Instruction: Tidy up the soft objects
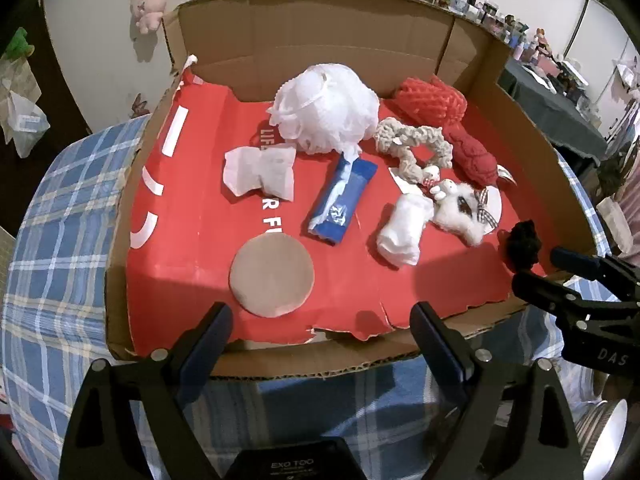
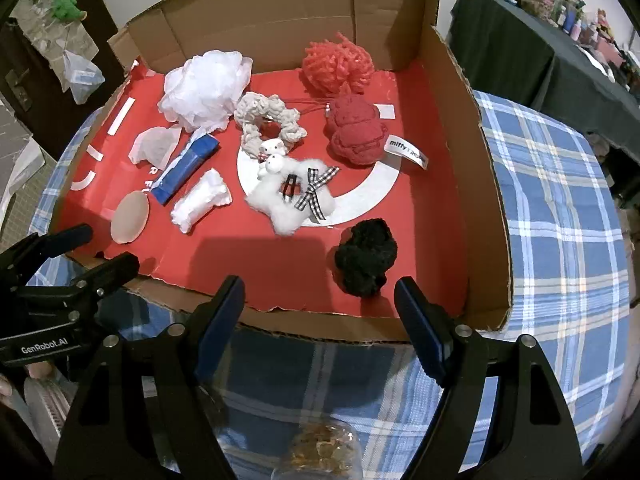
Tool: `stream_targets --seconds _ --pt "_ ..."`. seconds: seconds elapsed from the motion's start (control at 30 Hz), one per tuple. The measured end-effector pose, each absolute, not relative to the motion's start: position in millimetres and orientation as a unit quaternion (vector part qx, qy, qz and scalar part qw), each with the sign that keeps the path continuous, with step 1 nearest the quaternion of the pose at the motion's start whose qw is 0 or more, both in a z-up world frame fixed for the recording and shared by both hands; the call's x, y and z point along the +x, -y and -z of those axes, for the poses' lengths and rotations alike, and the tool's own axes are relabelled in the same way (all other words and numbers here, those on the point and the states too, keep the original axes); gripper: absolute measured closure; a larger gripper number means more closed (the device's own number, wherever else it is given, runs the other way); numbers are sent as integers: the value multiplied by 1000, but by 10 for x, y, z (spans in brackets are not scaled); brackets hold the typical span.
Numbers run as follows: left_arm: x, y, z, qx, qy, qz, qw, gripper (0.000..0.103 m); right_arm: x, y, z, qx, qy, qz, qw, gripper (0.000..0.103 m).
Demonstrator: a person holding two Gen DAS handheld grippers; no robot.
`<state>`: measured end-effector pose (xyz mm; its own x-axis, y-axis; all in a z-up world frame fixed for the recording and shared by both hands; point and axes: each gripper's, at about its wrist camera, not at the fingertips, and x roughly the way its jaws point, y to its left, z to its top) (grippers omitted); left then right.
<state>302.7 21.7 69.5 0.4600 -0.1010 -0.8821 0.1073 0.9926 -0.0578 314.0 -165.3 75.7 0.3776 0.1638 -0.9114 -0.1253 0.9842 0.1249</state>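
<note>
An open cardboard box [image 1: 320, 40] with a red floor holds several soft objects. There is a white mesh pouf [image 1: 326, 106], a red mesh pouf [image 2: 338, 66], a red knitted toy [image 2: 356, 132], a beige scrunchie [image 2: 270, 124], a fluffy white star with a checked bow [image 2: 292, 196], a blue tissue pack [image 1: 344, 196], a rolled white cloth [image 1: 404, 228], crumpled white paper [image 1: 260, 172], a tan round pad [image 1: 272, 276] and a black fuzzy lump [image 2: 366, 258]. My left gripper [image 1: 322, 334] is open and empty at the box's front edge. My right gripper [image 2: 320, 316] is open and empty, just short of the black lump.
The box [image 2: 484, 184] stands on a blue plaid tablecloth [image 2: 560, 240]. A clear packet of brown pieces [image 2: 320, 452] lies on the cloth below my right gripper. A dark-covered table [image 2: 540, 52] with clutter stands at the back right.
</note>
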Motion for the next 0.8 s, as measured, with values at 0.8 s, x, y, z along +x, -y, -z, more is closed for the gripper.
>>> stream_targets --seconds 0.8 --pt "3063 -286 -638 -2 -528 57 847 13 3156 1634 -740 17 -558 -87 825 26"
